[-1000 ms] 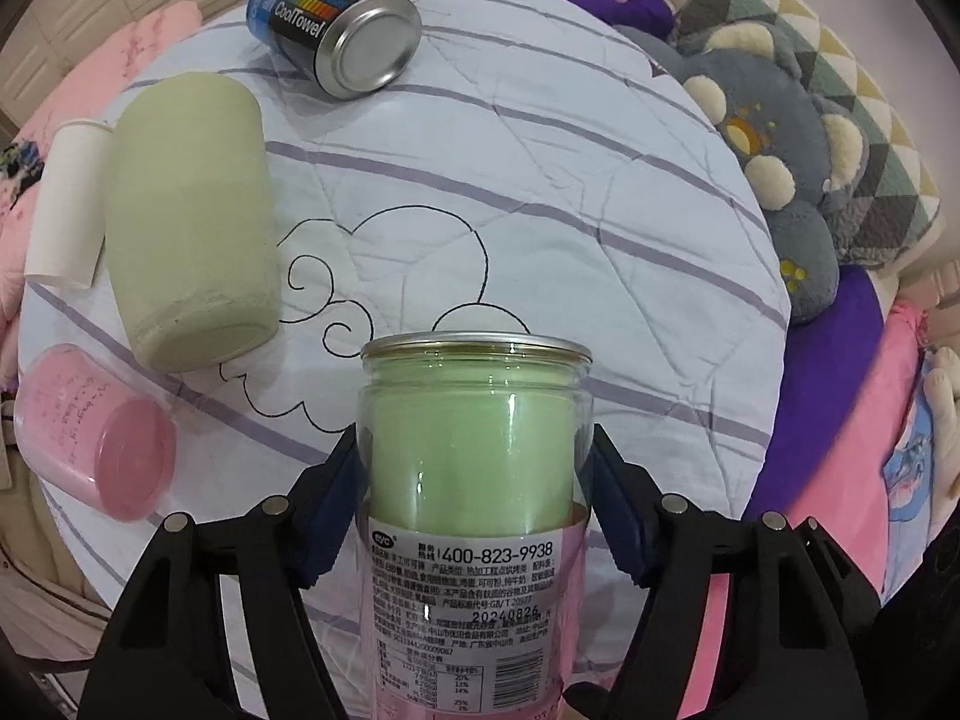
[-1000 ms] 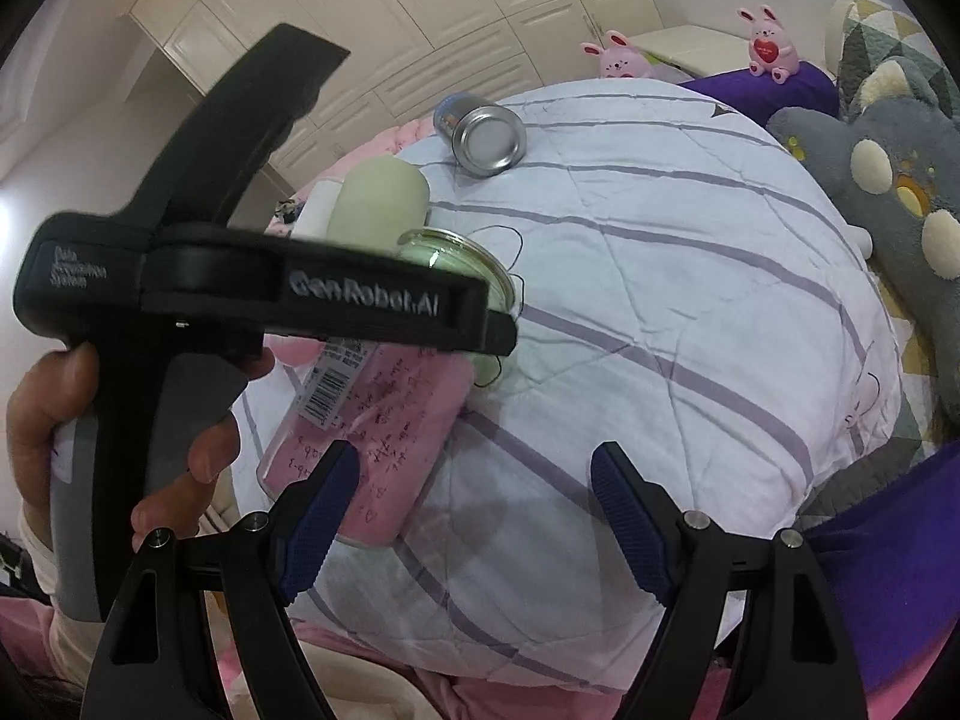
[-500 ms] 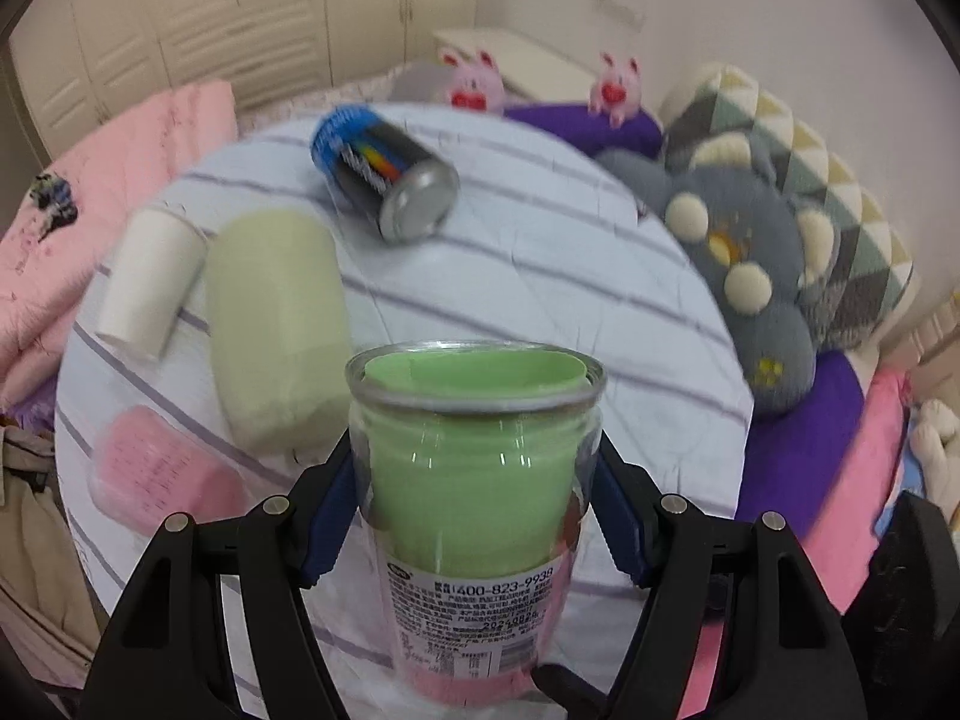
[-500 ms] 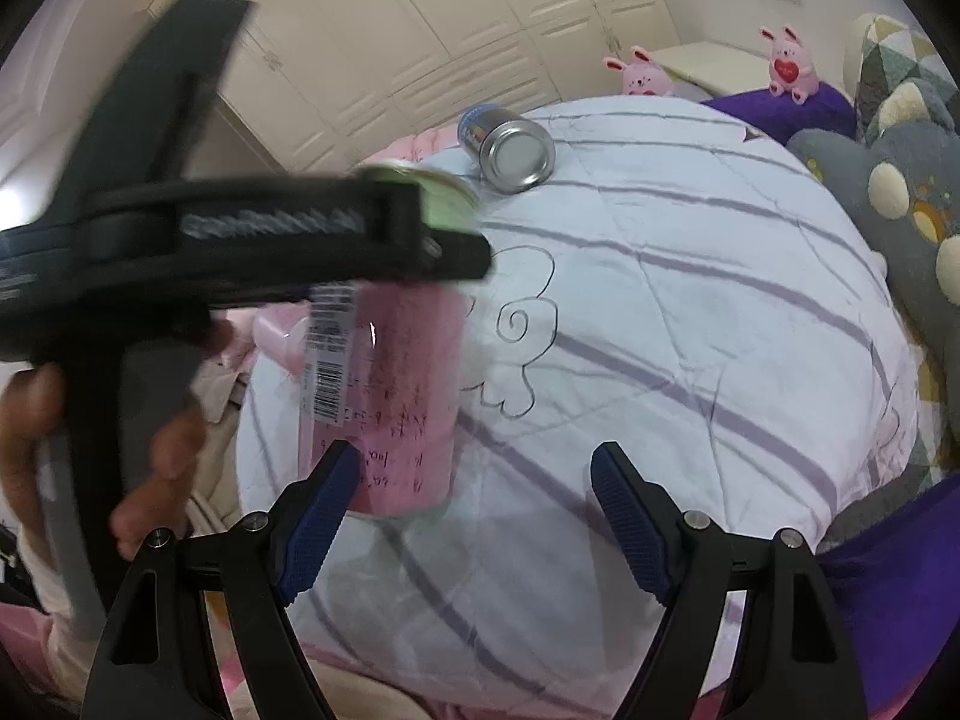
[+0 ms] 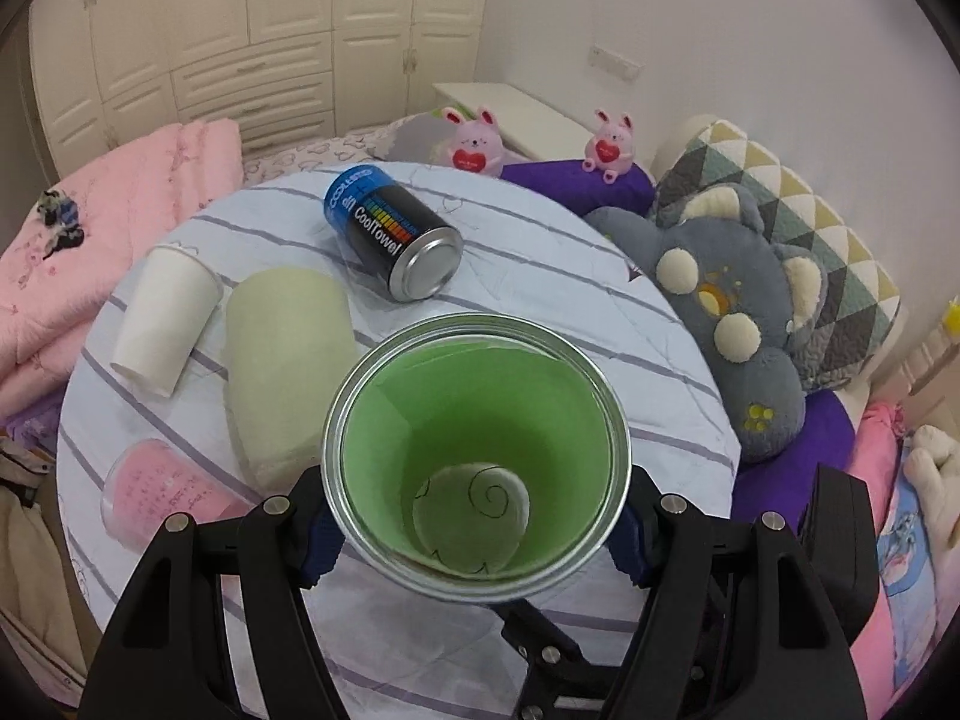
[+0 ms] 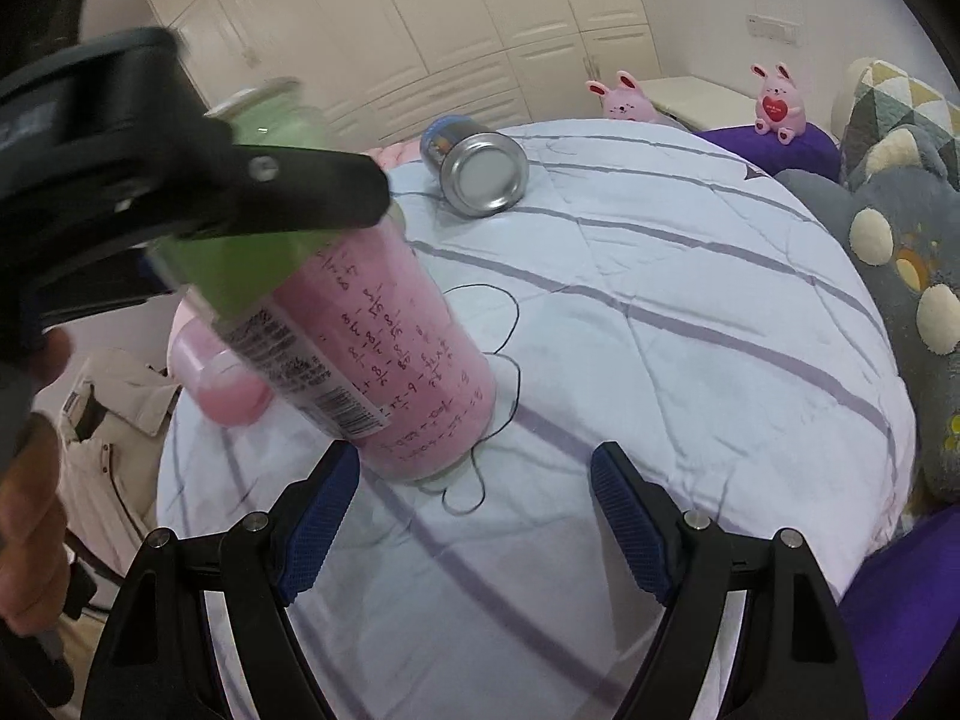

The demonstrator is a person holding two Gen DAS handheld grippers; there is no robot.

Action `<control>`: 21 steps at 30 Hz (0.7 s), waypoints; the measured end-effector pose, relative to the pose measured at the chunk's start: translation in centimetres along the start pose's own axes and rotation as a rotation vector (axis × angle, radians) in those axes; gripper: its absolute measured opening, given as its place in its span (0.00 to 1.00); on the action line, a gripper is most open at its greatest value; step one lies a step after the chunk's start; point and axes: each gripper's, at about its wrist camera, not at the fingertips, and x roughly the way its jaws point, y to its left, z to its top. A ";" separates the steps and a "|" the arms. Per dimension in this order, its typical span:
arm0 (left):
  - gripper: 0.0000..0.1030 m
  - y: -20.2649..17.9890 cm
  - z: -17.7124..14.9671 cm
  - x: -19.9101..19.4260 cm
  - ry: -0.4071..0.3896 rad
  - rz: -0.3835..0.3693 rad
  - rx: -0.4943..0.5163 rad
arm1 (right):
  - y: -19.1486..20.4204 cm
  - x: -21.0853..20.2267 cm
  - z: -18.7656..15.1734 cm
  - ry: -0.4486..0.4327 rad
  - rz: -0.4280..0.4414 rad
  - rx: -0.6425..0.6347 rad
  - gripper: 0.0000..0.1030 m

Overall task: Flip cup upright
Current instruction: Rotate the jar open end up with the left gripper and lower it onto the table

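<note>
The clear plastic cup point(image 6: 360, 324) is green above, pink below, with dark scribbles. The round padded table cover point(image 5: 540, 276) is white with lilac stripes. At far left, the lying metal can point(image 5: 393, 240) is blue and black.

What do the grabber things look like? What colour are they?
Both look the same. The left gripper and the right gripper have black plastic arms with triangle-shaped holes and small silver screws. Their fingertips wear dark blue pads with a bumpy grid pattern. No cables show. A bare hand holds the left one's black handle.
</note>
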 end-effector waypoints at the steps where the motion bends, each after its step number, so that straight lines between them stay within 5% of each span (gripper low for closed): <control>1: 0.69 0.0 0.0 0.1 0.000 0.001 -0.002 | 0.0 0.1 0.0 -0.002 -0.004 -0.001 0.78; 4: 0.70 0.3 0.1 0.3 0.005 0.008 -0.013 | 0.0 0.3 0.2 -0.004 -0.011 -0.004 0.78; 8: 0.89 0.5 0.1 0.2 0.004 0.044 -0.016 | 0.2 0.3 0.3 -0.002 -0.016 0.005 0.79; 21: 1.00 0.8 -1.2 -3.1 -0.052 0.057 0.012 | 1.1 -1.7 0.5 -0.023 -0.042 0.005 0.79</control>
